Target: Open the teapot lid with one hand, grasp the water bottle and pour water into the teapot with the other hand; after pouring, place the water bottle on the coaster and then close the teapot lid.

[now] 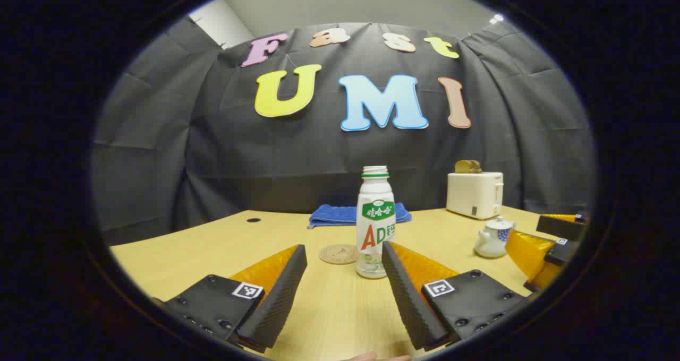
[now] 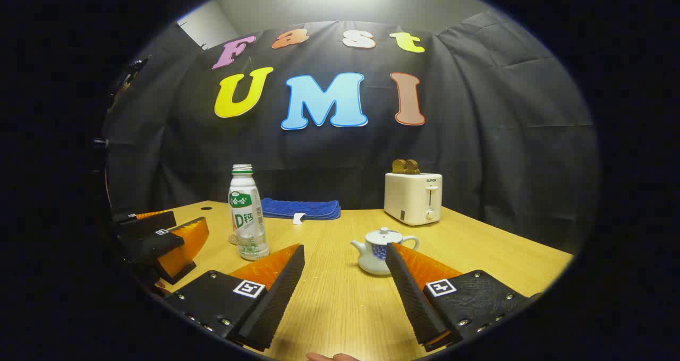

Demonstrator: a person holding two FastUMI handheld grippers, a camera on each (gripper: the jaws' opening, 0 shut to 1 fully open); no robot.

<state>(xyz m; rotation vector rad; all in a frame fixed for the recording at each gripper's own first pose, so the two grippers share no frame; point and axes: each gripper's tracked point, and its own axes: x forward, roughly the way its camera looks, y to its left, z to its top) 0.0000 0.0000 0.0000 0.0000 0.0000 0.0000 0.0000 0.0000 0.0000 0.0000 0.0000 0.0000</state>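
Ahead of the left gripper (image 1: 344, 255), a white water bottle (image 1: 375, 223) with green-and-red label. Ahead of the right gripper (image 2: 345, 255), a white teapot (image 2: 378, 251) with blue pattern; beyond, a cream toaster (image 2: 413, 197) and blue towel (image 2: 300, 208).

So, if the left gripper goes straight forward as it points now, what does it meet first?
Most likely the water bottle, standing upright just ahead of the open left gripper and slightly toward its right finger. The coaster lies beside it; depth is uncertain.

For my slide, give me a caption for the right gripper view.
Open right gripper faces a lidded teapot on the table, water bottle standing left.
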